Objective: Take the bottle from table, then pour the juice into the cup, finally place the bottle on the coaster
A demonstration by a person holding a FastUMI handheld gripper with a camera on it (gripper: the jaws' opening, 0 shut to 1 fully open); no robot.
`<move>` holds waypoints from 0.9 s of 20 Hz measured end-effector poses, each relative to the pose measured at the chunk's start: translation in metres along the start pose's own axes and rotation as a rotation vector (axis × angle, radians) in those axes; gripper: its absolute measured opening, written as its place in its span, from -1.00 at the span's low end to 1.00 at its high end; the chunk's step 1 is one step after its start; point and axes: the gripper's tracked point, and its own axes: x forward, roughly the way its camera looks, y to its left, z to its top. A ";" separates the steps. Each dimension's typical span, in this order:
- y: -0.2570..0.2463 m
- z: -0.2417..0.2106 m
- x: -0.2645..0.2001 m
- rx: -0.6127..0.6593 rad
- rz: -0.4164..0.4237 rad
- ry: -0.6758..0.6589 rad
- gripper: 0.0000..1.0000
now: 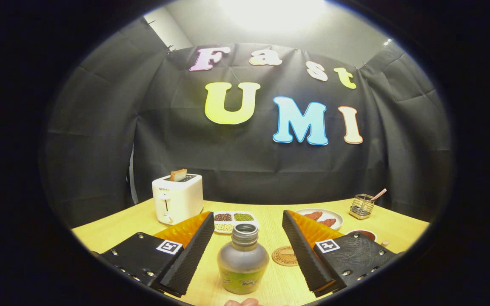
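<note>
Gripper [245, 238] held level and low over the table [270, 216], fingers spread wide, touching nothing. Bottle [243, 263] stood upright between them, uncapped, cloudy body with a green label. Coaster [284, 256] lay just right of it, near the right finger.

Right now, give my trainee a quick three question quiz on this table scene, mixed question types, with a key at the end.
1. True or false: the claw is shut on the bottle.
2. What sticks out of the toaster?
A. a slice of toast
B. a spoon
C. a bottle cap
3. Fill in: the round coaster lies on the table between the bottle and one claw ______.

Key:
1. False; the fingers stand apart on either side of the bottle, not touching it.
2. A, a slice of toast.
3. finger.
</note>
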 end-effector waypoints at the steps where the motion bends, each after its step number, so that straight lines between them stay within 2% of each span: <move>1: 0.001 -0.008 0.002 0.005 0.002 0.005 0.97; 11: 0.011 -0.060 0.018 -0.018 0.023 0.058 0.97; 16: 0.007 -0.068 0.022 -0.003 0.006 0.079 0.96; 18: 0.009 -0.068 0.024 0.017 0.013 0.082 0.76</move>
